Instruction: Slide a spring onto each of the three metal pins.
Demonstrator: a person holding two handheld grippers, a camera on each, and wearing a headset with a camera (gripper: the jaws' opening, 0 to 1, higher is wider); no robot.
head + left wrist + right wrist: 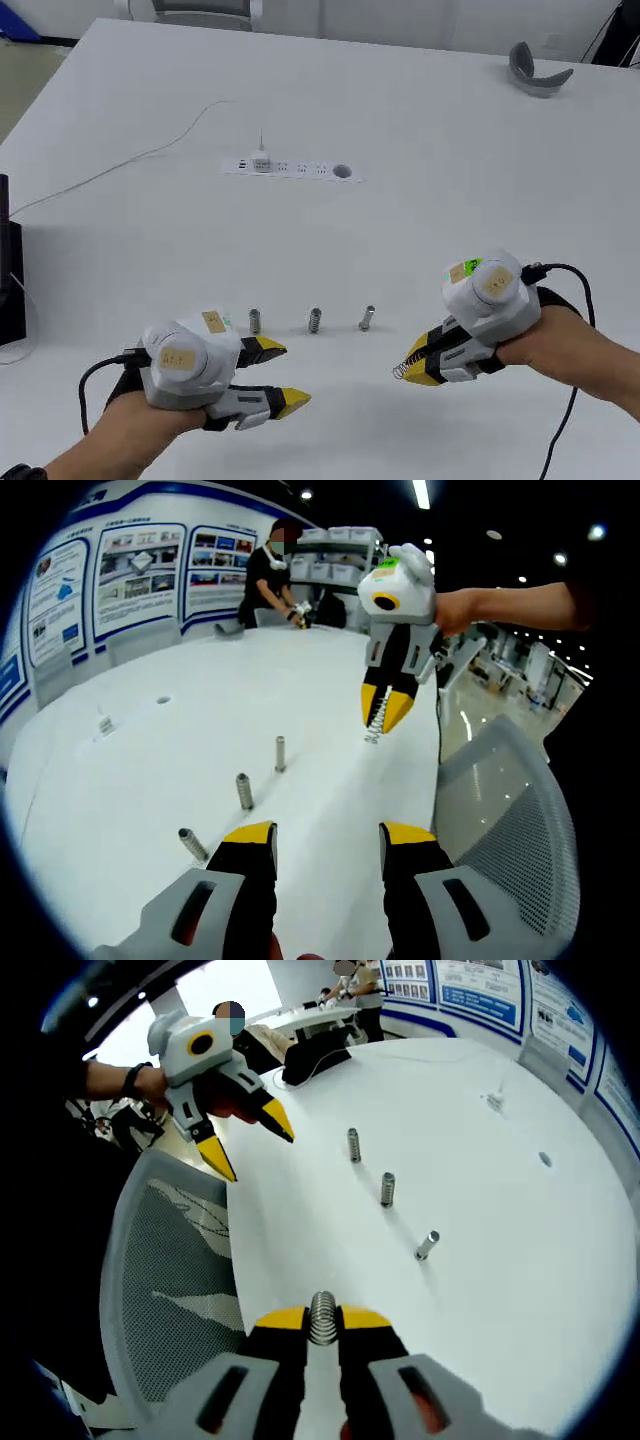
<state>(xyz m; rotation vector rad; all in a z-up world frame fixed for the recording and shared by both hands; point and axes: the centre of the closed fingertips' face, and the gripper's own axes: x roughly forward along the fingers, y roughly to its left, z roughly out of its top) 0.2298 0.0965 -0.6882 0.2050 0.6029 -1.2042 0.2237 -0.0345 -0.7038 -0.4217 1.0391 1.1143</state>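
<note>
- The right gripper (322, 1322) is clamped on a spring (321, 1310), gripped near 1 end, with the rest sticking out past the tips.
- The spring looks light, thin and bendy. It would likely kink or flick out under a hard squeeze, so an end hold that leaves the open end free suits threading.
- A row of 3 pins (315, 320) stands on the white table (450, 180). 2 carry springs, and the bare pin (367, 318) is the one nearest the spring, though not touching it.
- The left gripper (280, 375) has its jaws apart and holds nothing.
- The power strip (290, 168) lies well apart. Nothing blocks the bare pin, though the sprung pin beside it could be knocked.
</note>
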